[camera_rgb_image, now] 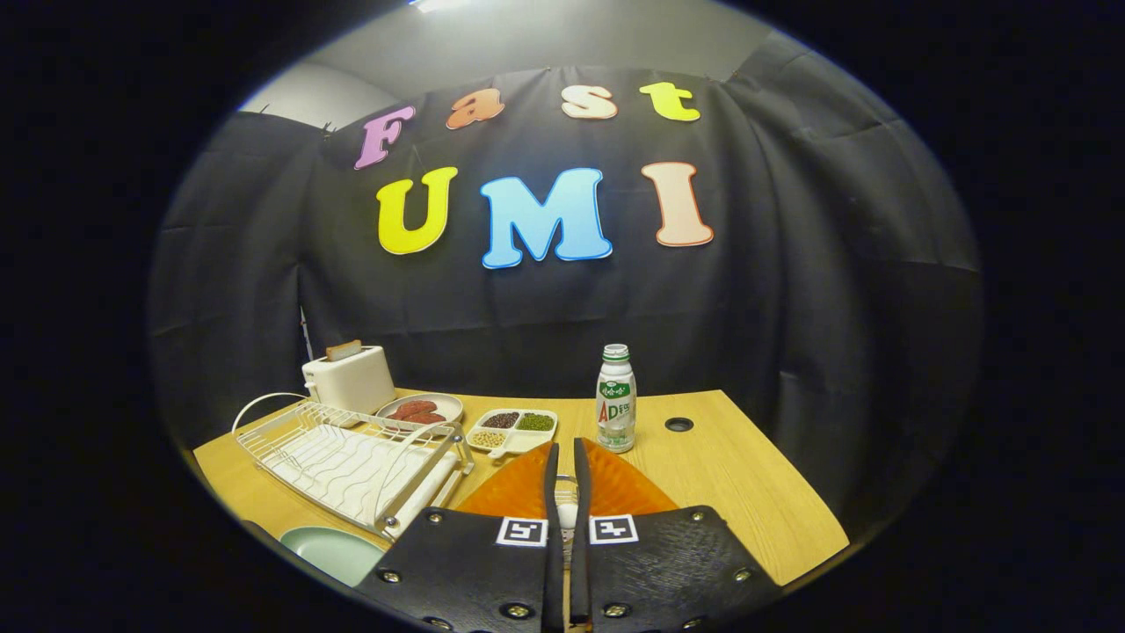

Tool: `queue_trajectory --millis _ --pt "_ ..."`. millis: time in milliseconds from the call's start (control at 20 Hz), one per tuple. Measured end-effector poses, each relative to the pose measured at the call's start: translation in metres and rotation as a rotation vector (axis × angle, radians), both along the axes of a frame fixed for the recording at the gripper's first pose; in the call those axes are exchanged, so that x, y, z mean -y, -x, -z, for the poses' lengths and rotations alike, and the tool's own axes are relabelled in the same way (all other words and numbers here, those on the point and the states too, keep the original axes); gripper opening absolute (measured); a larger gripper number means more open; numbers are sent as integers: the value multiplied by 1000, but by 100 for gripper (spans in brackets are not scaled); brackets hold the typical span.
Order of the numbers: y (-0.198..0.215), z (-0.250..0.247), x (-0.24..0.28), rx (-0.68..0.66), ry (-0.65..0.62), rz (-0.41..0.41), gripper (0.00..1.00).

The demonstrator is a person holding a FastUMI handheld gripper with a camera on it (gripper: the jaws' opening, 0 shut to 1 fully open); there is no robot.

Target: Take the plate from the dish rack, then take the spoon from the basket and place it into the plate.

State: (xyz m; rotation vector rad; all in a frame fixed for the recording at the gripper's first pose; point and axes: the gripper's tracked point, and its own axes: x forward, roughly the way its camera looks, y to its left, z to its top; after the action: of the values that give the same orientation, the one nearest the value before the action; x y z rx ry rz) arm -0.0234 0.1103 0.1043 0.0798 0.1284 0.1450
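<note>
My gripper [566, 448] hangs over an orange ribbed basket [615, 483], its fingers drawn close together. A thin pale spoon [567, 512] sits in the narrow gap between them, and both fingers press on it; most of it is hidden. The pale green plate [330, 549] lies flat on the wooden table, left of the fingers and just in front of the dish rack. The white wire dish rack [352, 457] stands to the left of the basket with no dishes in it.
Beyond the fingers a drink bottle [616, 397] stands upright. A divided tray of beans [512, 430], a plate of red food [420, 410] and a white toaster [349, 378] sit behind the rack. The table [747, 475] has a cable hole [678, 425] at the right.
</note>
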Motion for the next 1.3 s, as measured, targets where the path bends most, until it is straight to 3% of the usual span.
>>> queue_trajectory --millis 300,750,950,1300 --pt "35 -46 -8 21 8 3 3" --pt "86 -64 -37 -47 5 8 3" --pt "100 -62 -68 -79 18 -28 3" --pt "109 -31 -136 -162 57 -162 3"
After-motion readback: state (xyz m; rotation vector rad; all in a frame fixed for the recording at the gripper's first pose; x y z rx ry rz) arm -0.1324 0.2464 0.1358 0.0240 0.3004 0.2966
